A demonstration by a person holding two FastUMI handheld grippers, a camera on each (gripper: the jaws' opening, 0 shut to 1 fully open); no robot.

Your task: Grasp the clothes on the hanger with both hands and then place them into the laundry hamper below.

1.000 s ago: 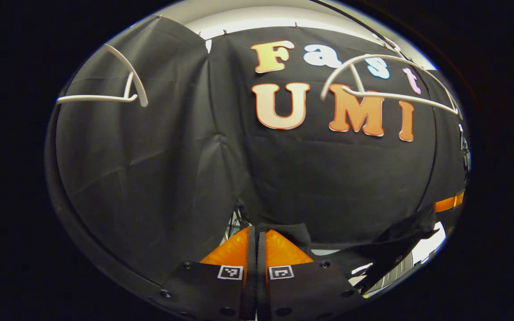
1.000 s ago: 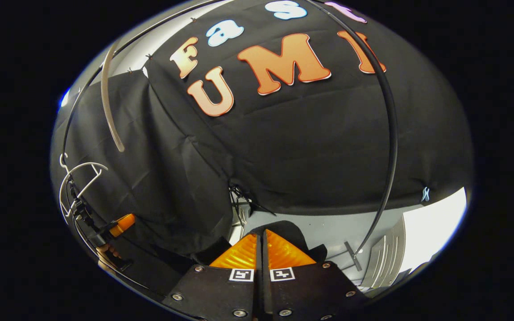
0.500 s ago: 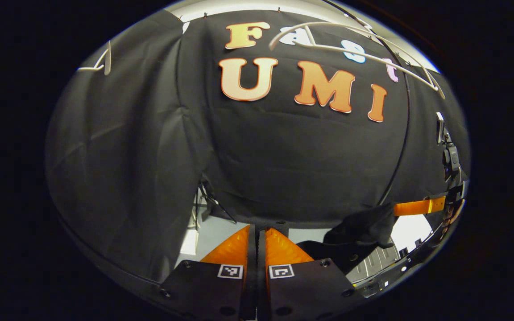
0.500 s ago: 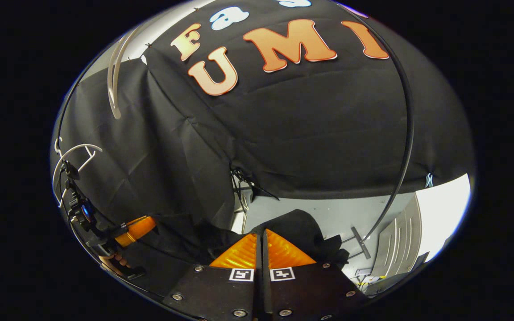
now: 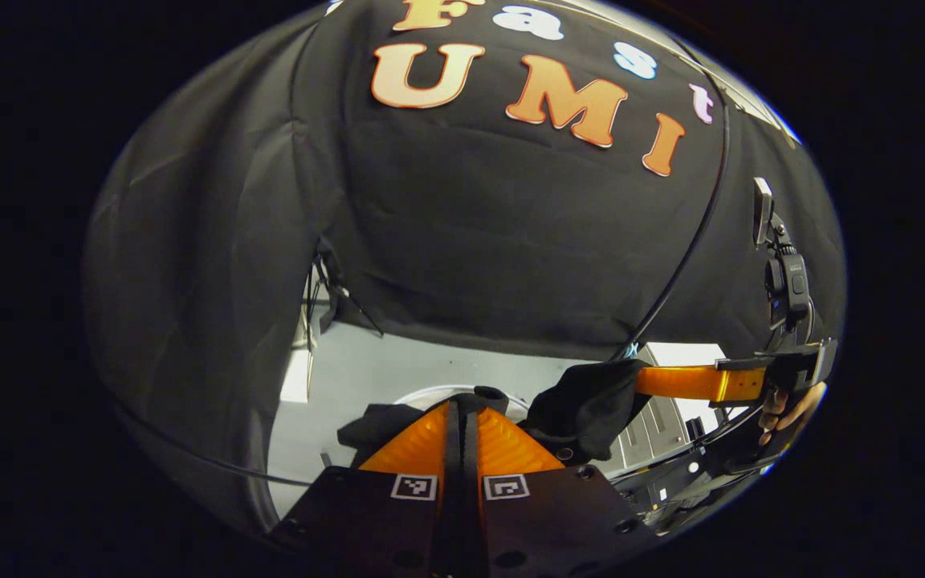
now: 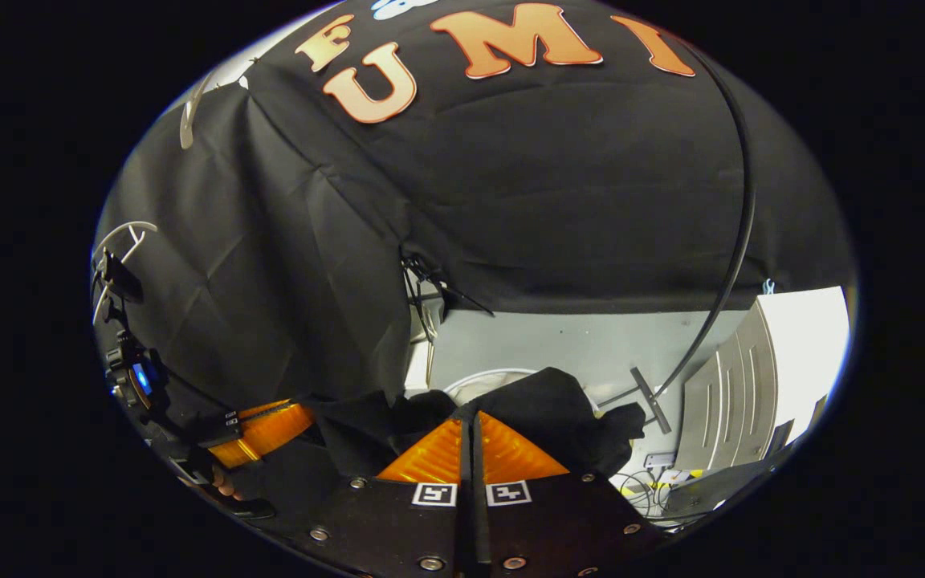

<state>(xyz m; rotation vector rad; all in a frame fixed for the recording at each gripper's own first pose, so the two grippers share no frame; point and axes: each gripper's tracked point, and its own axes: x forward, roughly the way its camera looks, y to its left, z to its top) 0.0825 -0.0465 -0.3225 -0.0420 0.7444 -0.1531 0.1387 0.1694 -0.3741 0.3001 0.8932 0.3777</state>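
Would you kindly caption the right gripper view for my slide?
Right gripper shut on black garment, above the white hamper rim.

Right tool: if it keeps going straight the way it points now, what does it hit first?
The black garment bunched at the right tool itself. Beyond that, probably the white rim of the hamper just past the fingertips, then the grey floor; depth is unclear.
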